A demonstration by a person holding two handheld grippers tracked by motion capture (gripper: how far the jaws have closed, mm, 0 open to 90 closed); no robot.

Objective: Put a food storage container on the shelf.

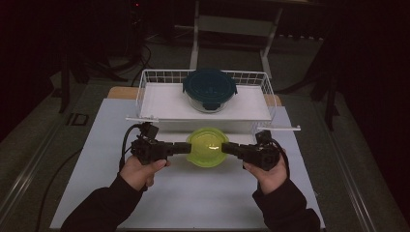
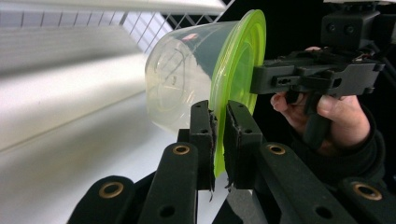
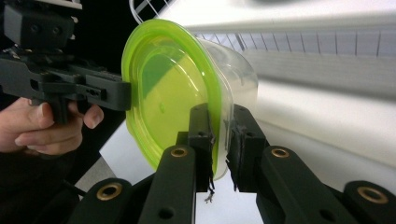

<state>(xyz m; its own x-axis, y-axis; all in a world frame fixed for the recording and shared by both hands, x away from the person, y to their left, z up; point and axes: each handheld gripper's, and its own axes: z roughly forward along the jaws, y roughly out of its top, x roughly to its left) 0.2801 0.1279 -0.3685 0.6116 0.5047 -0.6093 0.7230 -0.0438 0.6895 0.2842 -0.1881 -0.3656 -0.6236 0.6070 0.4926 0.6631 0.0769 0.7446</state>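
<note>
As it hangs just clear of the counter (image 1: 193, 193), right in front of the wire basket (image 1: 145, 92), the clear tub w/ green lid (image 1: 208, 146) looks empty and light; thin plastic, prob. flexes if squeezed; walls smooth, likely slippery. Left gripper (image 2: 218, 135) has its fingers clamped on the lid rim at one side; right gripper (image 3: 219, 140) likewise opposite; the stiff rim seems the best hold. A dark-lidded glass bowl (image 1: 210, 89) sits in the basket.
</note>
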